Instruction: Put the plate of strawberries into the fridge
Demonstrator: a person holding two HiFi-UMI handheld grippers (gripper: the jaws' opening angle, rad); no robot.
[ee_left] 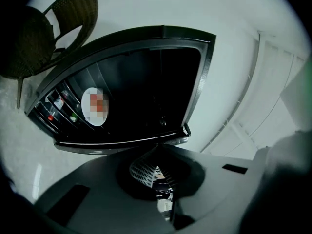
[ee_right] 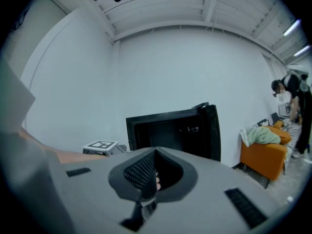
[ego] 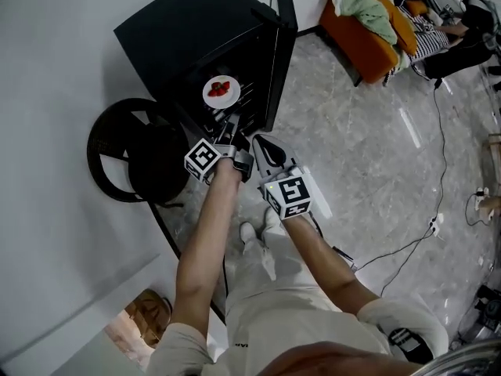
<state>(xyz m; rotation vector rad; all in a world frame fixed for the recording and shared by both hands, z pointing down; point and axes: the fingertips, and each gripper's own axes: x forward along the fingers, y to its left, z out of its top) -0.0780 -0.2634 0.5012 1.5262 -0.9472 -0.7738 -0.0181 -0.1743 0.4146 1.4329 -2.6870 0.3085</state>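
From the head view, the fridge (ego: 188, 30) stood with its door (ego: 275, 65) swung wide. The plate (ego: 210, 97) of strawberries (ego: 221, 88) sat inside on a wire shelf (ego: 247, 92). The left gripper (ego: 228, 135) and right gripper (ego: 260, 146) hung side by side just in front of the opening, clear of the plate. A round chair (ego: 106, 143) stood beside the fridge.

In the left gripper view, the jaws were pressed together with nothing between them. They pointed at the fridge mouth, where the plate lay flat on the shelf, towards the left side.

In the right gripper view, the jaws were likewise pressed together and empty. The dark fridge interior lay ahead, and the plate could not be made out from there. An orange sofa (ee_right: 265, 157) and a person (ee_right: 292, 99) were off to the right.

The plate looked stiff, smooth and light, so it would likely slip in a loose pinch. The berries were soft and loose and would probably roll if it tipped. If it needed shifting, the rim would be the place to grip, keeping it level. With the plate shelved, only the door seemed left to shut.
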